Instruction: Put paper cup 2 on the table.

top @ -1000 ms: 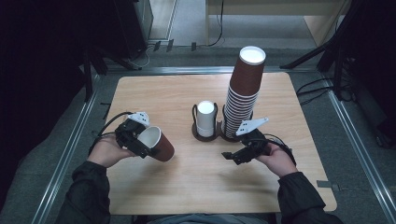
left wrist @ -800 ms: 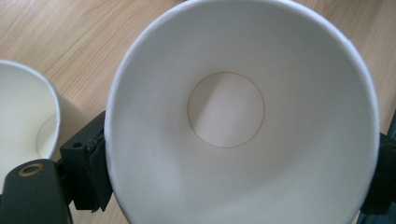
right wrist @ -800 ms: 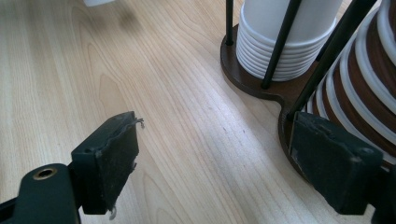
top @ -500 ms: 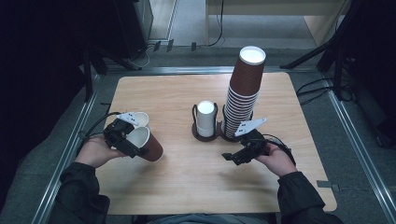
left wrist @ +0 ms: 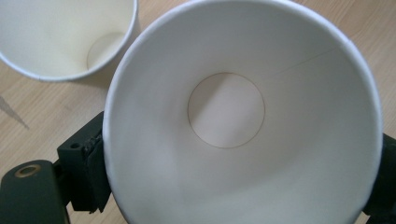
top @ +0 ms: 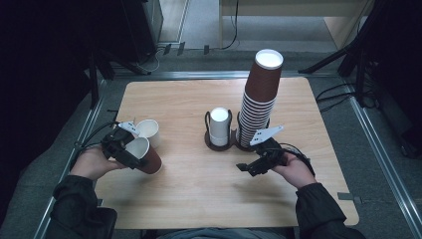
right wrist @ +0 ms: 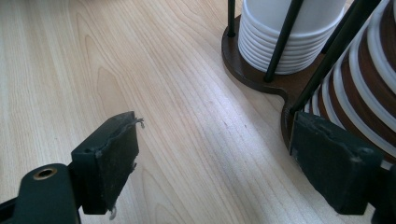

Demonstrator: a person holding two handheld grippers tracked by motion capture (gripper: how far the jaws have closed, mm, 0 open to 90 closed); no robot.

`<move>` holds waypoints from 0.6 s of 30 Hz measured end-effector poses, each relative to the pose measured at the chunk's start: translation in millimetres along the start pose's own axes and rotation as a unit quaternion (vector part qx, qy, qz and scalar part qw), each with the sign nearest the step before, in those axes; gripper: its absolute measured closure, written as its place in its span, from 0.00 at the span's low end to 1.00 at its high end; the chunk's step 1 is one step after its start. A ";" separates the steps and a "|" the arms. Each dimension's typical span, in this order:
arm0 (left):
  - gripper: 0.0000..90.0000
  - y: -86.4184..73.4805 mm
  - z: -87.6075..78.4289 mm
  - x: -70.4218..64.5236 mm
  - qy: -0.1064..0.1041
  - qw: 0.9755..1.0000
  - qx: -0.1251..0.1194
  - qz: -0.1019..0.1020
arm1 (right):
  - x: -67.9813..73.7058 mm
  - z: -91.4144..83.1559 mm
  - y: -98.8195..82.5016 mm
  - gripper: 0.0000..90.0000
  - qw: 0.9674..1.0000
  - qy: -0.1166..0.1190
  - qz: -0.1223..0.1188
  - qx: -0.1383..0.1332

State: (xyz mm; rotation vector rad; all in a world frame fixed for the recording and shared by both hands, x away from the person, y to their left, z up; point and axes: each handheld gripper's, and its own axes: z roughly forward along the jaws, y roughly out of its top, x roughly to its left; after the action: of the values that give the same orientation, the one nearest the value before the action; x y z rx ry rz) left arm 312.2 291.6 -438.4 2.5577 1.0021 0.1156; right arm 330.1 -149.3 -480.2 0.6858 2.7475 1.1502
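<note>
Gripping a brown cup [top: 144, 155] in your left gripper [top: 118, 147], you are tilting it beside the upright cup [top: 148, 129] to set it down; your right gripper [top: 253, 167] is waiting wide open, empty, near the cup stack [top: 259, 97].

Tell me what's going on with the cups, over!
Left gripper shut on brown cup, tilted. Right gripper open, nothing in it, by the rack. White cup right behind the held one. Tall stack waiting.

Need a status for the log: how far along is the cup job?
Done: one white cup stands on the table's left. In hand: the left gripper grips a brown cup beside it. Left: the tall brown stack and white stack in the holder; right gripper open, idle.
</note>
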 end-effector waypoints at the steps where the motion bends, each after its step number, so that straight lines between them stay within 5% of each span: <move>1: 0.09 -0.8 1.1 0.6 0.005 1.000 0.005 -0.003 | 0.0 0.0 0.0 0.18 1.000 0.000 0.000 0.000; 18: 0.08 -4.0 14.1 6.5 0.015 1.000 0.004 -0.019 | 0.8 0.9 0.7 0.18 1.000 0.002 -0.001 0.002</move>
State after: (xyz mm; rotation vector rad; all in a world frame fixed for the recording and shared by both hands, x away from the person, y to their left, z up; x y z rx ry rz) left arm 317.6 294.1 -453.3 2.5502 1.0631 0.1415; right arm 329.9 -147.9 -480.2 0.6801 2.7542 1.1483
